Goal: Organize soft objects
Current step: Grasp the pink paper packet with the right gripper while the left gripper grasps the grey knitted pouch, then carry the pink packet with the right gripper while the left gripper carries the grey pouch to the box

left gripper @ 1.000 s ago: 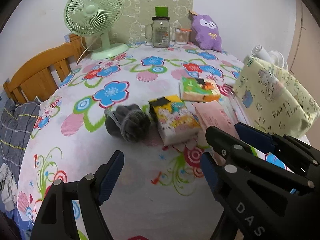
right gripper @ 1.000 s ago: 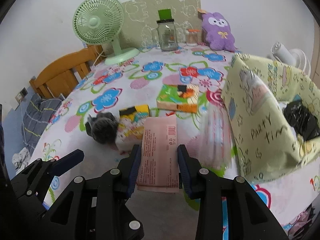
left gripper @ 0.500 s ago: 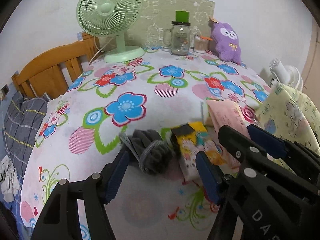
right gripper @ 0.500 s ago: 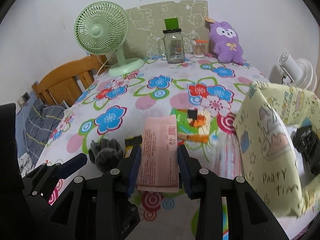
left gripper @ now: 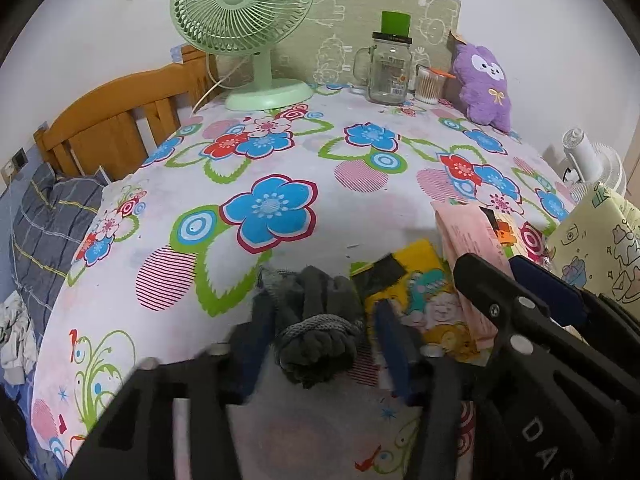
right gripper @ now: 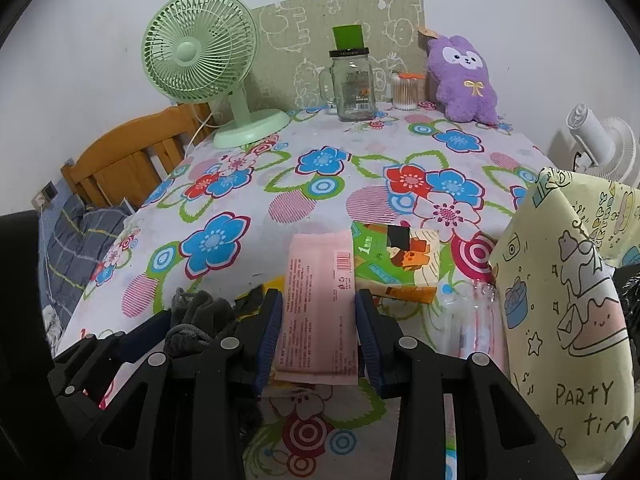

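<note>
Beside the yellow tissue pack [left gripper: 416, 300], your left gripper [left gripper: 320, 344] was closing around the grey sock bundle [left gripper: 316, 332]; it could snag the desk [left gripper: 360, 208] cloth. Your right gripper [right gripper: 318, 328] gripped the pink packet [right gripper: 320, 304], which could knock that pack.

left gripper [left gripper: 320, 344] angled down, jaws closing around grey sock bundle [left gripper: 316, 336] — right gripper [right gripper: 320, 332] angled down, clamped on pink packet [right gripper: 320, 304]

Yellow bag [right gripper: 568, 320] reads "PARTY tim"; gripper [left gripper: 536, 436] "DAS".
</note>
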Available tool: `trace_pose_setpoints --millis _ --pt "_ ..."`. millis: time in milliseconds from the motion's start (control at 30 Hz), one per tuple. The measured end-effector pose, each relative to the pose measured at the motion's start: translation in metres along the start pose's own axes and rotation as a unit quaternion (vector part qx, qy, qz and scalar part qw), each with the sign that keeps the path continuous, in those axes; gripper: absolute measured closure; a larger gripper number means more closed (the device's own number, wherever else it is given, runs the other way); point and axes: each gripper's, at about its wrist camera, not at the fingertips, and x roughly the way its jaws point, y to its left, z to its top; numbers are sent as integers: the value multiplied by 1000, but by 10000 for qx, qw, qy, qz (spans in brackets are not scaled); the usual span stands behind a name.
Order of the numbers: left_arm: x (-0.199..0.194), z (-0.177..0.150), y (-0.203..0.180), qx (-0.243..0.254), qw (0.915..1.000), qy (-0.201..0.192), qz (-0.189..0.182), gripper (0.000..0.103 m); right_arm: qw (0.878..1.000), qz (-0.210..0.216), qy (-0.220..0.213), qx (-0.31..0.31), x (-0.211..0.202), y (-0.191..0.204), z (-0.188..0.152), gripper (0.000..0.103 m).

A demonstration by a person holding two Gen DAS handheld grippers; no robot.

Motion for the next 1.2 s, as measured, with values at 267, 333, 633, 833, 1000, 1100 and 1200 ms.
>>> trace_pose_setpoints --millis 267,333,633,833,1000,1100,1200 --pt "-6 -4 2 35 10000 17 -57 69 10000 -3 -23 -51 -5 2 -3 62" --pt "-10 -8 0 58 9999 11 -89 70 10000 1 -37 -59 -9 3 -5 62" --pt "-43 -26 -11 65 9997 -148 -196 70 9998 44 -180 -54 -43 0 -20 62" --pt "-64 -41 -20 98 9993 -265 -242 70 9996 -9 -292 -11 -69 -7 -34 62" --pt "-82 -52 -33 177 9985 -346 -382 70 9992 -118 -382 86 -90 -17 -44 62" --pt "-92 -55 -41 232 9978 -443 -441 70 9986 -189 -473 138 -103 -24 -47 62" --pt "-101 -58 -49 277 9969 -504 -529 70 9979 -264 -562 167 -115 -30 -50 62"
